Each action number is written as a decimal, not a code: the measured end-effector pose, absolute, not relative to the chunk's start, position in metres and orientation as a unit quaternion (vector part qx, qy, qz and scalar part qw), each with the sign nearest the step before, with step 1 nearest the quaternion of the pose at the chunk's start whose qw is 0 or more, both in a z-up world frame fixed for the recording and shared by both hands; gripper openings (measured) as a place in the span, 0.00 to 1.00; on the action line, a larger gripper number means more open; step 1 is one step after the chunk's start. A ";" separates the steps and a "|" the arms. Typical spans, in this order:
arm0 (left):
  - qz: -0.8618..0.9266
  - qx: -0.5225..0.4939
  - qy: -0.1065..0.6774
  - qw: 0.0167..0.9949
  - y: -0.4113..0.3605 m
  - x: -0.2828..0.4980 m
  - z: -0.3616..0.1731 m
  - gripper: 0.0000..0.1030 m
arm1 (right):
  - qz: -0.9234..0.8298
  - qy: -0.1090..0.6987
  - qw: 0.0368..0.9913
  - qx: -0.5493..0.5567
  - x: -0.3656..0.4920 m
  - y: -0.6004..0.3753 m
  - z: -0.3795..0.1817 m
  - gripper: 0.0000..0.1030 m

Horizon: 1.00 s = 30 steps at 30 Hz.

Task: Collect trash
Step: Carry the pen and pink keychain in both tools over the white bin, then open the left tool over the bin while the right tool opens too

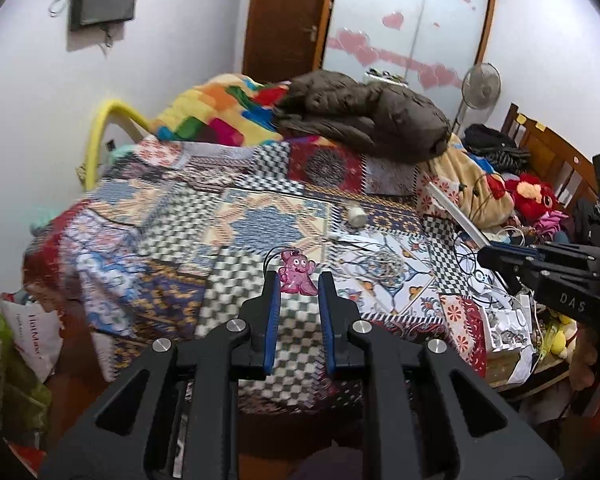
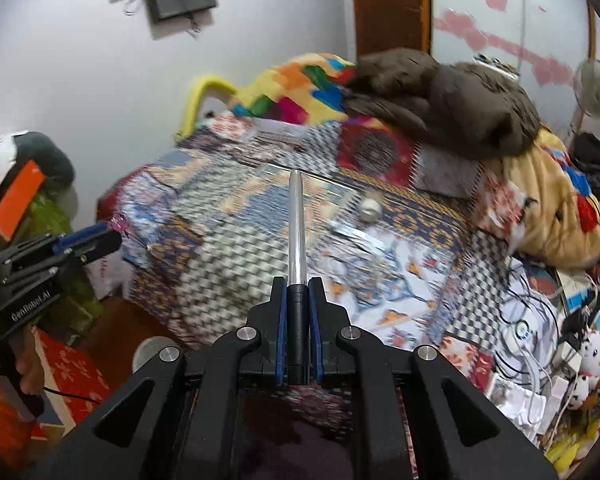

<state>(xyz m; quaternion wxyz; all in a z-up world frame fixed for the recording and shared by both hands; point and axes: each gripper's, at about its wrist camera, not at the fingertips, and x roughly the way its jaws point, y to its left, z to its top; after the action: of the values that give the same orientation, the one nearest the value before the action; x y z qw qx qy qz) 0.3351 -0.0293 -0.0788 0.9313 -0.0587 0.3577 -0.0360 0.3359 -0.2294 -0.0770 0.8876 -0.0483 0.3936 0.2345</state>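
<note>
The bed has a busy patchwork cover. Its near edge and its left corner drop down to a brown floor. By that left side sit a white bag and some green stuff, so there is little room there. The middle of the bed is mostly bare cover, with open room above it. The far end is piled with a rainbow blanket and a brown coat. The right side is crowded with tangled wires, papers and soft toys.

The left claw hangs over the near part of the bed. Its two blue pads stand a little apart. A pink toy charm with a face and a thin black loop sits right at the tips, between them. In the right wrist view the same pink charm sticks out of the tip of the left claw, so it looks held, off the left edge of the bed.

The right claw is squeezed tight on the black handle of a silver stick. The stick points straight ahead over the middle of the bed. Near its far end, to the right, lie a small crumpled ball and a shiny foil strip on the cover.
</note>
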 end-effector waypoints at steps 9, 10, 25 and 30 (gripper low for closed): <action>0.019 -0.072 0.335 0.939 0.037 0.257 -0.063 0.17 | 0.303 0.370 0.875 -0.071 0.290 -0.152 -0.065 0.09; 0.024 -0.074 0.334 0.940 0.044 0.250 -0.063 0.17 | 0.307 0.370 0.874 -0.072 0.286 -0.147 -0.065 0.09; 0.104 -0.102 0.358 0.922 0.138 0.165 -0.093 0.17 | 0.399 0.396 0.820 -0.108 0.235 -0.026 -0.101 0.09; 0.120 -0.120 0.392 0.904 0.161 0.152 -0.123 0.17 | 0.419 0.431 0.791 -0.115 0.228 0.008 -0.133 0.09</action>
<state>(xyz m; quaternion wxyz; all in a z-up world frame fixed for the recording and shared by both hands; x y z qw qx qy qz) 0.1522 0.1615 -0.1234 0.9042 -0.1197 0.3922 0.1200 0.2279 0.0081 -0.1326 0.7911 -0.1147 0.4310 0.4187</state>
